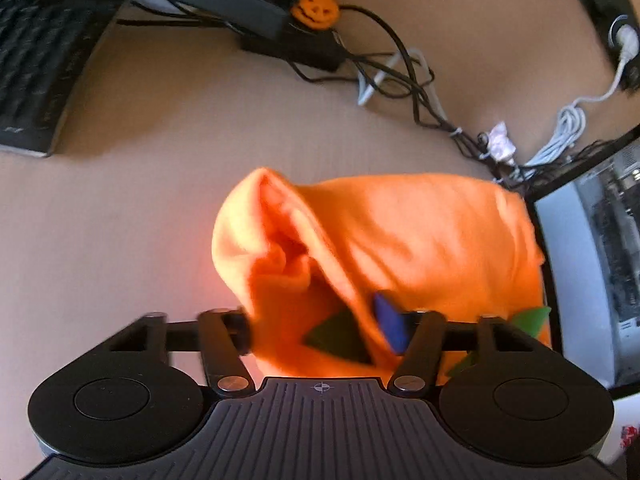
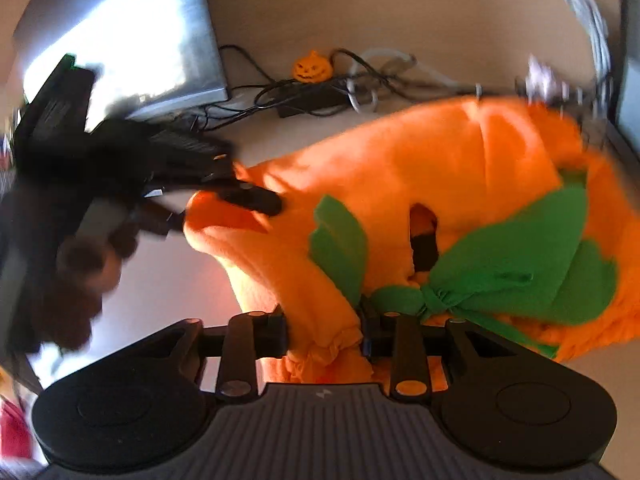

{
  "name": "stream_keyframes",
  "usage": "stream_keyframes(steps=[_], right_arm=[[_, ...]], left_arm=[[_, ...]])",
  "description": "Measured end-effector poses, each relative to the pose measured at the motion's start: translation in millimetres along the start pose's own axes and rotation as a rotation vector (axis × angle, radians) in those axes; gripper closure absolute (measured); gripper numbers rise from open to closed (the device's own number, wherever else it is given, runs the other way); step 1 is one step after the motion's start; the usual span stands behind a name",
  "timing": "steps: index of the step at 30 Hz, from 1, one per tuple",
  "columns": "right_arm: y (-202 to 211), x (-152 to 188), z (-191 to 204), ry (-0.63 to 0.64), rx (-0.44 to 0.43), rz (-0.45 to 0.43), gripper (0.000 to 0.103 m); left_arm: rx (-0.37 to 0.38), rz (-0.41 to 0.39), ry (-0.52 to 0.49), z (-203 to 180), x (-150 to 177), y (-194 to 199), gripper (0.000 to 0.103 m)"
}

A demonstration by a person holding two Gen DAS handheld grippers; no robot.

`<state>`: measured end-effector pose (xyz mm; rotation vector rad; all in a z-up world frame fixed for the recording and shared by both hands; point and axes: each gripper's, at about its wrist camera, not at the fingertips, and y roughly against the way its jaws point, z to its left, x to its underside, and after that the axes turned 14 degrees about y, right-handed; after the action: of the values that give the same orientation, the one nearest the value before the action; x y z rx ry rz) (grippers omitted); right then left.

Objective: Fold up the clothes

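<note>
We see tan tabletop [image 1: 160,128], sunlit. Black keyboard [image 1: 36,56] at far left. Pumpkin figurine [image 1: 315,7] beside tangled black cables [image 1: 404,76]. White cable [image 1: 560,128] coiled at right. Silver laptop [image 2: 120,32] glares in bright light.

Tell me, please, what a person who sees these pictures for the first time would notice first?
The bright orange garment with green leaves fills the middle of both views, lifted off the tan table. Each claw, left and right, grips a bunch of it. Behind, a small orange pumpkin figure sits among dark cables.
</note>
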<state>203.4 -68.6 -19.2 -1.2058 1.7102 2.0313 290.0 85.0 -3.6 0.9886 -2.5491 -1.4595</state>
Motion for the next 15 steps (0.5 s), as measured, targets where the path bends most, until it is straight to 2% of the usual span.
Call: stream_keyframes(steps=[1, 2, 4, 7, 10, 12, 13, 14, 15], right_arm=[[2.2, -0.8, 3.5, 0.035, 0.025, -0.011, 0.063], [4.4, -1.5, 7.0, 0.07, 0.05, -0.022, 0.049], [9.7, -2.8, 11.1, 0.117, 0.073, -0.052, 0.033], [6.2, -6.9, 18.3, 0.181, 0.098, -0.063, 0.03], [-10.6, -10.3, 22.8, 0.245, 0.132, -0.039, 0.02], [-25.1, -10.4, 21.4, 0.271, 0.158, -0.005, 0.02], [-27.7, -10.4, 18.5, 0.27, 0.161, 0.002, 0.025], [-28.3, -11.5, 14.7, 0.259, 0.156, 0.004, 0.046], [-28.8, -12.7, 10.8, 0.249, 0.151, 0.007, 0.059]], left_arm=[[0.007, -0.003, -0.016, -6.3, -0.2, 0.7, 0.057], [0.017, -0.006, -0.035, -12.8, -0.1, 2.2, 0.063], [0.022, -0.006, -0.073, -25.4, -0.3, 3.9, 0.068], [0.032, 0.0, -0.113, -42.2, -1.5, 5.5, 0.079], [0.047, 0.006, -0.139, -57.2, -2.1, 5.6, 0.079], [0.058, 0.01, -0.157, -65.8, -2.0, 6.1, 0.079], [0.066, 0.01, -0.169, -69.6, -1.8, 7.2, 0.079], [0.076, 0.009, -0.183, -73.6, -1.4, 8.6, 0.079], [0.085, 0.006, -0.199, -77.6, -1.5, 10.3, 0.079]])
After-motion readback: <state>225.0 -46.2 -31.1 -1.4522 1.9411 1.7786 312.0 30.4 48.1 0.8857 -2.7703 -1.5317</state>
